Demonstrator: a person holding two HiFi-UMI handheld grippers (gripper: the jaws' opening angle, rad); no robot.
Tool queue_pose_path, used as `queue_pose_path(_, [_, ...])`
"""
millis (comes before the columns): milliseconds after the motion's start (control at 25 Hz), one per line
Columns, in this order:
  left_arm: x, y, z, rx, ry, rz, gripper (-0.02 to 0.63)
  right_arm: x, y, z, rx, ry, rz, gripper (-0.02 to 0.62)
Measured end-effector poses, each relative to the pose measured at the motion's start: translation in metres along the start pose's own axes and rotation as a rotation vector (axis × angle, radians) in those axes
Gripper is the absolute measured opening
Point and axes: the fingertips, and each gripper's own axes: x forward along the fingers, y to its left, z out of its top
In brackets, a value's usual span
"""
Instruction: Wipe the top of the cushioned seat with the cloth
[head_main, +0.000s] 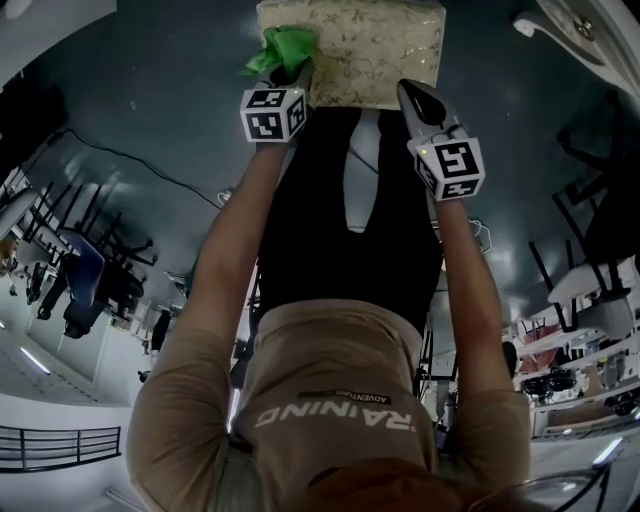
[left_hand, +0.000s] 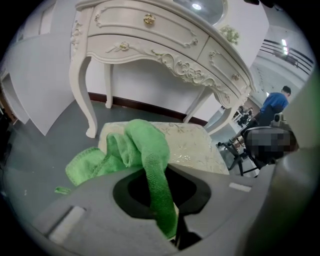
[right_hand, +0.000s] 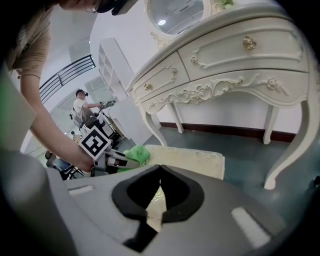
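Note:
The cushioned seat (head_main: 370, 50) has a pale floral top and stands at the top of the head view. My left gripper (head_main: 293, 72) is shut on a green cloth (head_main: 283, 48) at the seat's left edge. In the left gripper view the cloth (left_hand: 145, 150) runs between the jaws of the left gripper (left_hand: 156, 172) and bunches on the seat (left_hand: 192, 145). My right gripper (head_main: 412, 92) hovers at the seat's right side, shut with nothing in it. In the right gripper view the right gripper (right_hand: 159, 168) points at the seat (right_hand: 192, 159), where the cloth (right_hand: 136, 152) and the left gripper (right_hand: 116, 159) show.
A white ornate dressing table (left_hand: 150, 40) stands just behind the seat, its curved leg (left_hand: 84, 95) close to the seat's far left corner. A mirror (right_hand: 175, 12) tops the table (right_hand: 225, 65). Dark chairs (head_main: 90, 275) and people (left_hand: 277, 102) are farther off.

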Motion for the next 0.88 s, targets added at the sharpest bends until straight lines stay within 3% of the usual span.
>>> queue_pose_path(320, [0.041,-0.098,0.008,-0.004,-0.003,-0.029,0.046,-0.064,-0.057,-0.022,0.028,-0.012,-0.025,0.002])
queue_pose_path(880, [0.103,-0.25,0.02,0.056,0.06,-0.171,0.048,-0.133,-0.148,-0.053,0.107,-0.028,-0.096,0.002])
